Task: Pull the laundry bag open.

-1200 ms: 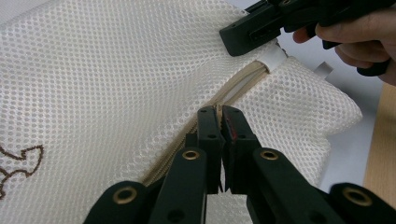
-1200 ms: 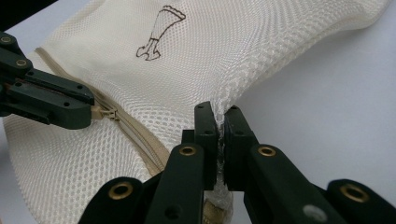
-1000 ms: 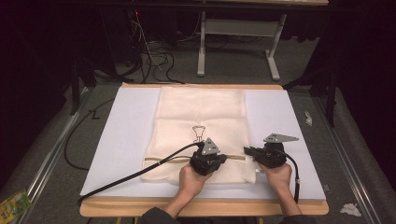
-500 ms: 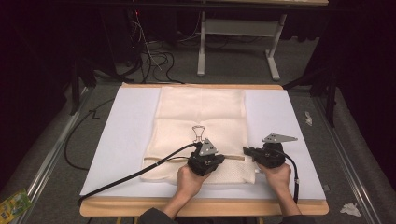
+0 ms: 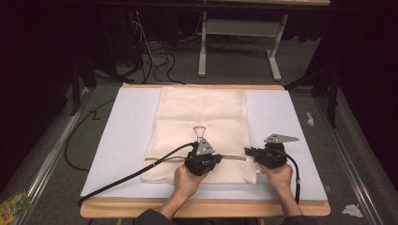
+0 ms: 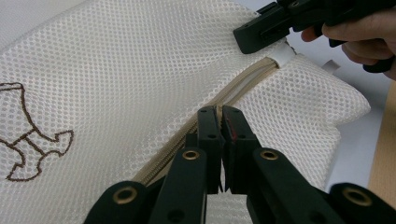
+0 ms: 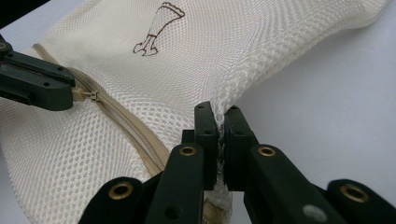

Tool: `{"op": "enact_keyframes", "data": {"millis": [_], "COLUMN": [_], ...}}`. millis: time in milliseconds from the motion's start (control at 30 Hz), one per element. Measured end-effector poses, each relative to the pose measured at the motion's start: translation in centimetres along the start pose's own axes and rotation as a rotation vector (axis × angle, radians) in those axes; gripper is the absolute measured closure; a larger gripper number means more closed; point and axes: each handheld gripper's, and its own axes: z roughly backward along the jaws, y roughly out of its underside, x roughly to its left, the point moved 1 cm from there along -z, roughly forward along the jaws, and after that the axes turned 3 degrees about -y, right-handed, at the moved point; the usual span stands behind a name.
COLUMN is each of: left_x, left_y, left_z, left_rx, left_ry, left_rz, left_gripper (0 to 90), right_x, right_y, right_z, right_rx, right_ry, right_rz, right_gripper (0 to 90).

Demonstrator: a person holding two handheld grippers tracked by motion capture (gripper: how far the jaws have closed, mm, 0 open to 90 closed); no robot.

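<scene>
a cream mesh laundry bag [image 5: 202,122] lies flat on a white sheet [image 5: 126,136] covering the wooden surface [image 5: 202,208], its long side running away from the person. a tan zipper [image 5: 232,157] crosses the bag near its closest end, and a small brown stitched figure [image 5: 200,132] sits in the middle of the mesh.

the left tongs [image 5: 202,161] rest on the bag along the zipper line, roughly at the bag's middle, held by the left hand [image 5: 184,180]. in the left gripper view the left tongs [image 6: 219,119] have their jaws pressed together right over the zipper [image 6: 233,91]; in the right gripper view their tip meets the small tan zipper pull [image 7: 86,95], so they appear clamped on it.

the right tongs [image 5: 251,152] sit at the bag's right edge, level with the zipper, held by the right hand [image 5: 278,176]. in the right gripper view the right tongs [image 7: 219,116] are closed on a pinched fold of mesh [image 7: 222,105] at the bag's edge, which rises off the sheet into a small ridge. the left gripper view shows the right tongs [image 6: 252,39] at the zipper's far end, just beside a white tab [image 6: 285,53].

a black cable [image 5: 131,176] trails from the left tongs across the sheet to the front left corner.
</scene>
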Motion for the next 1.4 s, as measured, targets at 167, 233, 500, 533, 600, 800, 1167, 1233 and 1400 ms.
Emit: {"op": "enact_keyframes", "data": {"millis": [167, 233, 500, 533, 600, 800, 1167, 1233, 1400], "left_x": [0.0, 0.0, 0.6, 0.7, 0.8, 0.8, 1.5, 1.6, 1.7], "left_y": [0.2, 0.2, 0.3, 0.3, 0.3, 0.4, 0.8, 0.8, 0.9], "left_z": [0.0, 0.0, 0.9, 0.9, 1.0, 1.1, 1.9, 1.9, 2.2], "left_rx": [0.0, 0.0, 0.01, 0.007, 0.01, 0.012, 0.009, 0.007, 0.003], "left_ry": [0.003, -0.001, -0.015, -0.014, -0.012, -0.012, -0.028, -0.029, -0.032], "left_rz": [0.013, 0.01, 0.013, 0.02, 0.018, 0.017, 0.029, 0.029, 0.03], "left_gripper": [87.1, 87.1, 87.1, 87.1, 87.1, 87.1, 87.1, 87.1, 87.1], "right_x": [0.0, 0.0, -0.2, -0.2, -0.2, -0.2, -0.2, -0.3, -0.3], "right_y": [0.0, 0.0, 0.0, 0.0, 0.0, 0.0, 0.0, 0.0, 0.0], "right_z": [0.0, 0.0, 0.0, 0.0, 0.1, 0.0, 0.0, 0.0, 0.0], "right_rx": [-0.001, -0.002, -0.002, -0.003, -0.002, 0.007, 0.005, 0.004, 0.004], "right_ry": [0.001, 0.002, 0.004, 0.003, 0.001, 0.002, 0.006, 0.009, 0.009], "right_rz": [0.008, 0.009, 0.005, 0.002, 0.0, -0.001, 0.001, -0.001, 0.0], "right_gripper": [87.9, 87.9, 87.9, 87.9, 87.9, 87.9, 87.9, 87.8, 87.9]}}
